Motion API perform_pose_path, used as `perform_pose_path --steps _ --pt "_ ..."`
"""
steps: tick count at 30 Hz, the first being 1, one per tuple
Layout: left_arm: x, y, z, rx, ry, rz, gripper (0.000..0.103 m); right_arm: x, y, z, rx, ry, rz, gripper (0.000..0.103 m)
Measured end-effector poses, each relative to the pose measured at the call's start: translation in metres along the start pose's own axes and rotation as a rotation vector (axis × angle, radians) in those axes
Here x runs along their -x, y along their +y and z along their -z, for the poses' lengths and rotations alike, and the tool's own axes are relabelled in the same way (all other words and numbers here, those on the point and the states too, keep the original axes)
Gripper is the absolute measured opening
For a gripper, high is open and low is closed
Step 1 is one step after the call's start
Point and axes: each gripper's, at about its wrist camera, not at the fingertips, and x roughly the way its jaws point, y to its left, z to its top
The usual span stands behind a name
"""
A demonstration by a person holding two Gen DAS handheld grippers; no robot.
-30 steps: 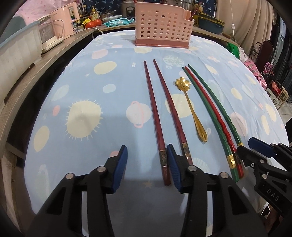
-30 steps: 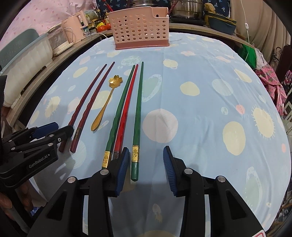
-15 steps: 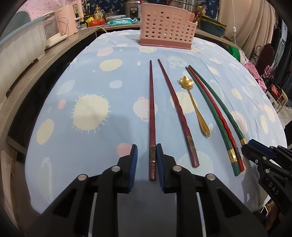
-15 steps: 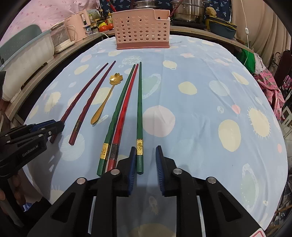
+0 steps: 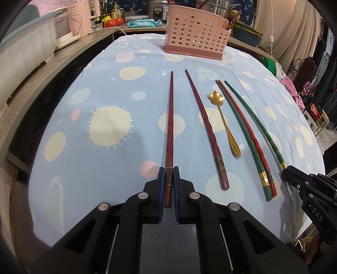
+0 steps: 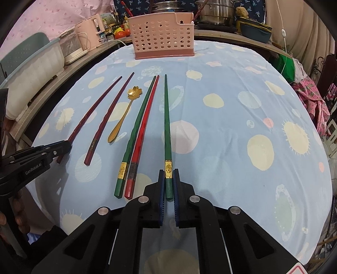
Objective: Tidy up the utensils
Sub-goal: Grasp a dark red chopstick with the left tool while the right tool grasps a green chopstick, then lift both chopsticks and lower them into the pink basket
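My left gripper [image 5: 169,170] is closing on the near end of a dark red chopstick [image 5: 170,126], and its blue pads touch both sides. A second dark red chopstick [image 5: 205,126], a gold flower spoon [image 5: 225,124] and a green and red pair [image 5: 242,130] lie to its right. My right gripper [image 6: 168,172] is closing on the near end of a lone green chopstick [image 6: 167,122], pads against it. Both held chopsticks still lie along the spotted blue cloth [image 6: 231,126]. A pink perforated utensil holder [image 6: 162,35] stands at the table's far edge.
A wooden counter [image 5: 52,69] runs along the left with a white tub [image 5: 23,48] and pink appliances [image 5: 84,19]. Pots [image 6: 214,10] and a blue bowl [image 6: 254,31] stand behind the holder. The cloth drops off at the table's near and right edges.
Both grippers closed from wide open onto a chopstick. The left one shifted the dark red chopstick away from its partner; the right one drew the green chopstick away from the green and red pair.
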Motion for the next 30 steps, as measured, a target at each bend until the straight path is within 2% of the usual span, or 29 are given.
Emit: perform_pose_path --steps 9,16,30 --pt "0.023 0.007 -0.008 0.029 -0.037 0.025 0.007 0.018 -0.004 -0.005 -0.018 -0.031 -0.015 0.007" --pt "0.045 0.013 -0.023 0.07 -0.097 0.038 0.007 0.038 -0.01 -0.016 -0.046 -0.082 -0.036 0.007" --pt "0.081 0.018 -0.068 0.081 -0.244 0.039 0.007 0.087 -0.021 -0.076 -0.085 -0.251 -0.061 0.007"
